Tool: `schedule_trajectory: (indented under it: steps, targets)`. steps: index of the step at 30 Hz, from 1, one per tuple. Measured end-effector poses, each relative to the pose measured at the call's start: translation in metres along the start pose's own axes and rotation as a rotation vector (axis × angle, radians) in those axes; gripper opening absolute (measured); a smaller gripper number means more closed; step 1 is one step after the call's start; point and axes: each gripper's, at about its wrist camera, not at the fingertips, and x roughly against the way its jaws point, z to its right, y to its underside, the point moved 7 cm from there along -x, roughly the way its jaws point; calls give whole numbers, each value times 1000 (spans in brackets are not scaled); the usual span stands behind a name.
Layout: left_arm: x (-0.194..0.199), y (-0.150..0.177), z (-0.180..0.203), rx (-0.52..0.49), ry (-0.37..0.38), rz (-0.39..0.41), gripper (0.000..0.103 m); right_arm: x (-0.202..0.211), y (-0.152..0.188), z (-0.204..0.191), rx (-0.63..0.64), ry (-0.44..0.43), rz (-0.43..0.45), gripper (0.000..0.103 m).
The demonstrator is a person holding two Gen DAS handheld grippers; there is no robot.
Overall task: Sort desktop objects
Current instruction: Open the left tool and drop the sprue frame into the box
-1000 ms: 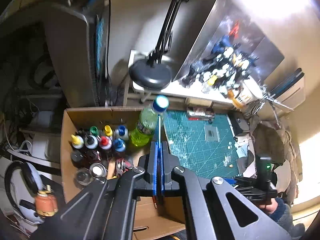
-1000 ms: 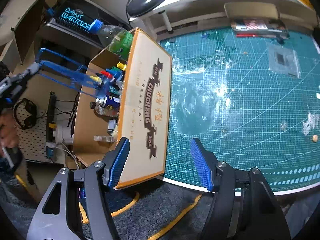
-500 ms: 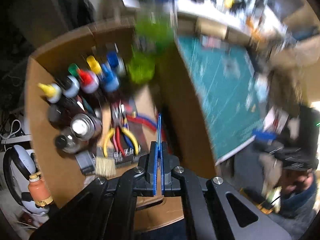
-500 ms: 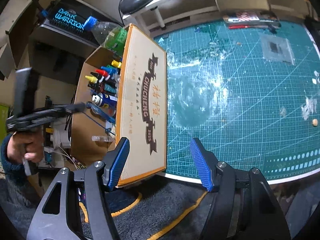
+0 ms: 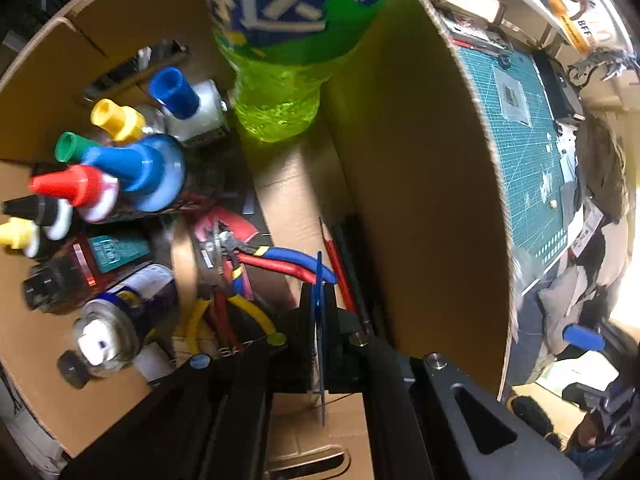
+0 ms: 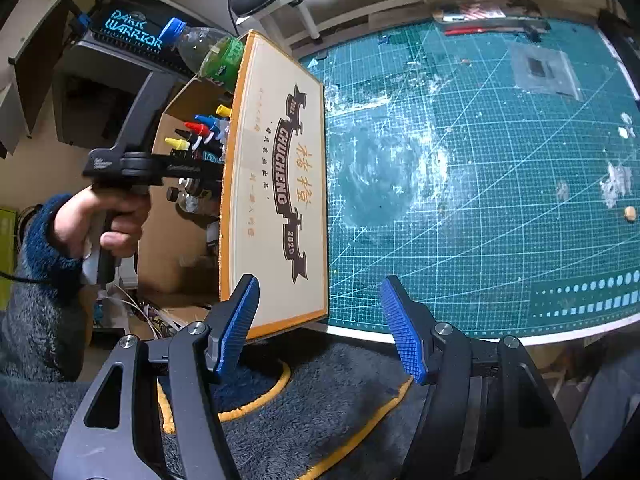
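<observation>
Left tongs [image 5: 319, 320] sitting clenched inside cardboard box [image 5: 420, 200], w/ nothing visibly between them, just above pliers [image 5: 256, 264] & red pencil [image 5: 338, 264]. Right tongs [image 6: 320, 324] hanging released near counter [image 6: 500, 160] edge beside box.

Black right gripper [image 6: 320, 320], blue ridged pads [image 6: 402, 332], silver screws; fuzzy navy sleeve [image 6: 38, 236]
</observation>
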Motion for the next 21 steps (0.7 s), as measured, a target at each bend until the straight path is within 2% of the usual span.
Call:
schedule_trajectory:
  steps: [4, 10, 13, 15, 17, 18, 19, 21]
  targets:
    - [-11, 3, 0, 5, -7, -15, 2, 3, 2, 7, -15, 2, 2, 61]
    - [-21, 24, -4, 21, 4, -36, 2, 1, 0, 9, -11, 3, -12, 61]
    - [4, 38, -9, 34, 36, 24, 3, 0, -4, 3, 12, 9, -18, 61]
    - [29, 51, -12, 23, 30, 87, 4, 0, -9, -6, 40, 7, -17, 61]
    - [58, 68, -21, 26, 6, 172, 23, 0, -19, -24, 76, -11, -13, 61]
    - [70, 74, -27, 36, -6, 209, 48, -1, -25, -36, 99, -22, -9, 61]
    - [80, 82, -34, 56, -20, 246, 64, -2, -33, -51, 130, -34, -3, 61]
    - [95, 98, -51, 104, -41, 300, 71, -8, -48, -86, 220, -58, 6, 61]
